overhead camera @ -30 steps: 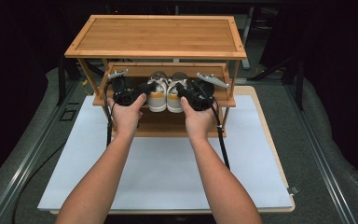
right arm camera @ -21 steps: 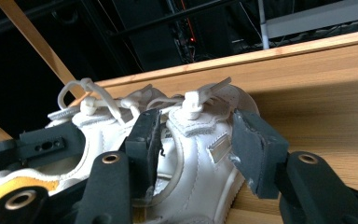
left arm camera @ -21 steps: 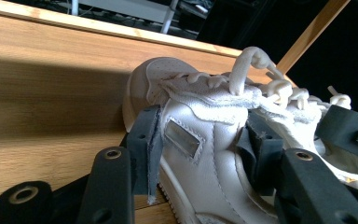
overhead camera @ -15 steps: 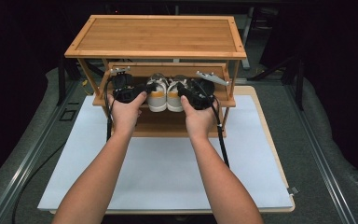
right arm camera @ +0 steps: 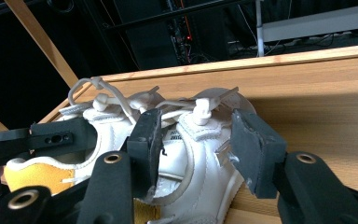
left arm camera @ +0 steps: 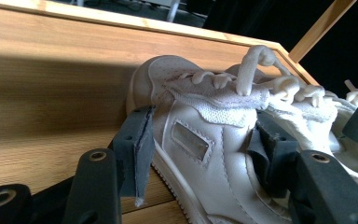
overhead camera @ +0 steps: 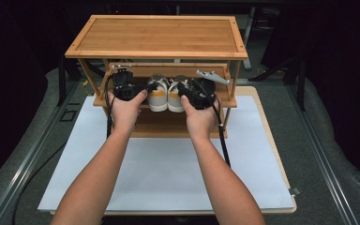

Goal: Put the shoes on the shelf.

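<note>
Pair of white lace-up leather trainers with yellow heel patches, parked side by side and touching on the middle shelf [overhead camera: 227, 101] of a two-tier bamboo rack [overhead camera: 159, 37], itself standing on the white-covered table [overhead camera: 168, 164]. Toes aimed at the back of the rack, away from the person, heels at the front edge. Long axis of each front to back across the shelf, soles flat on the wood.

Left tool [left arm camera: 205, 140] released: jaws just now opening, left trainer [left arm camera: 191, 93] between them, outer pad standing a little off the leather. Right tool [right arm camera: 196, 140] clenched on the right trainer [right arm camera: 200, 182], one pad wedged between the two shoes, the other on the outer side.

Likely trouble from here:
- Dragging the left trainer forward on withdrawal, if a pad snags a lace loop or the tongue; laces lying loose right above the jaws.
- Skewing the pair, if the right tool pulls or twists before letting go, since the inner pad sits hard against the neighbour.
- Heels tipping off the shelf lip, being near the front edge.
- Knocking a tool against the top board, close overhead.
</note>
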`<state>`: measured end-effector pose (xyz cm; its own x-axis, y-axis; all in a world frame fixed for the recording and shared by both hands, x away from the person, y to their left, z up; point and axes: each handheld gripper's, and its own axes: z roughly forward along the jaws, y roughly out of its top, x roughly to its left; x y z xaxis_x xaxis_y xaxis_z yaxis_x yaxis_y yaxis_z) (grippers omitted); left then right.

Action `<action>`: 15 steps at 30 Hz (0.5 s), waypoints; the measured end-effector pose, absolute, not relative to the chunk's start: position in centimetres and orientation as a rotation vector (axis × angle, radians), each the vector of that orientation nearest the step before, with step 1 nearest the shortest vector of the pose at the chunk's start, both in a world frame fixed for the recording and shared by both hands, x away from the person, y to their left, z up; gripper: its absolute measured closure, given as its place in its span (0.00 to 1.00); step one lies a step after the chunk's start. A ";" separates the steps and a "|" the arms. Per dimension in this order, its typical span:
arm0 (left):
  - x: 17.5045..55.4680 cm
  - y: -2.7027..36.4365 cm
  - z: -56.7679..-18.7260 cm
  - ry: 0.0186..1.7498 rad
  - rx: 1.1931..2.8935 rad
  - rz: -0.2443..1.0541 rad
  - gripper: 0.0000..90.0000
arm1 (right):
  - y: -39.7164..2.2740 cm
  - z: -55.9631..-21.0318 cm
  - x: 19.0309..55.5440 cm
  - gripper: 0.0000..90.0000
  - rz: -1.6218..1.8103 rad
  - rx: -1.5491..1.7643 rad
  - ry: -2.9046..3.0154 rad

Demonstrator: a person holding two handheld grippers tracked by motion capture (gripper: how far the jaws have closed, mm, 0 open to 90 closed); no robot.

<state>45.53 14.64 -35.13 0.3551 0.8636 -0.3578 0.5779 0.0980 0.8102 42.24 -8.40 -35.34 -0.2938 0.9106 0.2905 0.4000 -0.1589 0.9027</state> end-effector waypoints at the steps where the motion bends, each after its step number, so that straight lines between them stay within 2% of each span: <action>1: 45.5 14.6 -35.1 1.330 1.591 0.352 0.52 | -8.4 -35.4 42.3 0.59 1.465 1.488 1.643; 8: 45.8 14.5 -34.7 1.301 1.628 0.359 0.52 | -8.6 -35.2 42.3 0.60 1.469 1.490 1.640; 15: 45.3 14.6 -33.5 1.254 1.596 0.368 0.51 | -8.7 -35.1 42.3 0.60 1.470 1.492 1.645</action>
